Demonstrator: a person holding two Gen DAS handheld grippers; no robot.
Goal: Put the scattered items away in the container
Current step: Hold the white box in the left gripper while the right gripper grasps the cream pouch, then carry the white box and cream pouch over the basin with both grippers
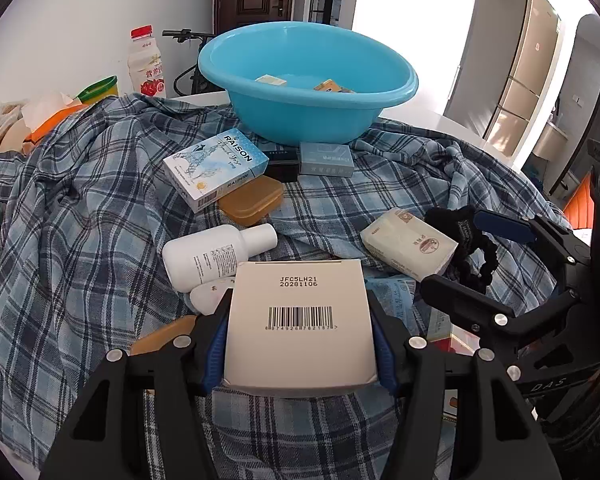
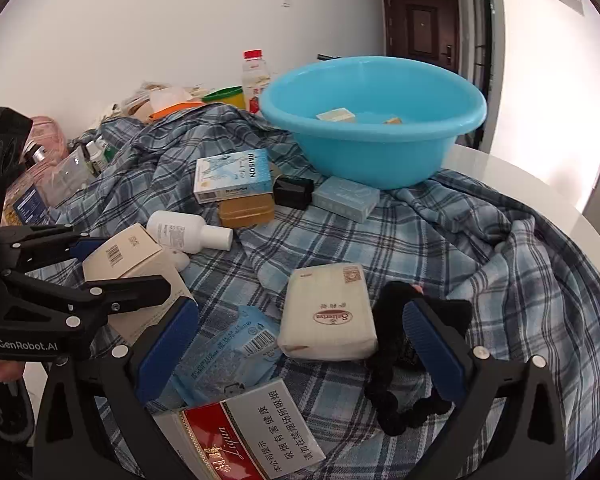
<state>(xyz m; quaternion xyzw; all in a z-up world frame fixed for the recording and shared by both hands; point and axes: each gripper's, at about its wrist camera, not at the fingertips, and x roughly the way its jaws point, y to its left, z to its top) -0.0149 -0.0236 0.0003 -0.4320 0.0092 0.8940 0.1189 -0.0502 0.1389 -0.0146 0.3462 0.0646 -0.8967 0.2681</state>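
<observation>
My left gripper (image 1: 300, 316) is shut on a cream barcoded box (image 1: 300, 320), held just above the plaid cloth; it also shows in the right wrist view (image 2: 128, 252). My right gripper (image 2: 300, 344) is open over a white tissue pack (image 2: 326, 312), a blue sachet (image 2: 224, 356) and a black scrunchie (image 2: 404, 360). The blue basin (image 1: 312, 92) stands at the back and holds two small boxes. A Raison box (image 1: 216, 164), amber case (image 1: 252, 202), white bottle (image 1: 216, 256), black box (image 1: 284, 166) and grey-blue box (image 1: 326, 158) lie scattered between.
A red-and-white cigarette pack (image 2: 244, 440) lies at the near edge. A red-capped drink bottle (image 1: 146, 64), a green-lidded jar (image 1: 98, 90) and bags crowd the back left. The white table edge (image 2: 540, 192) curves on the right.
</observation>
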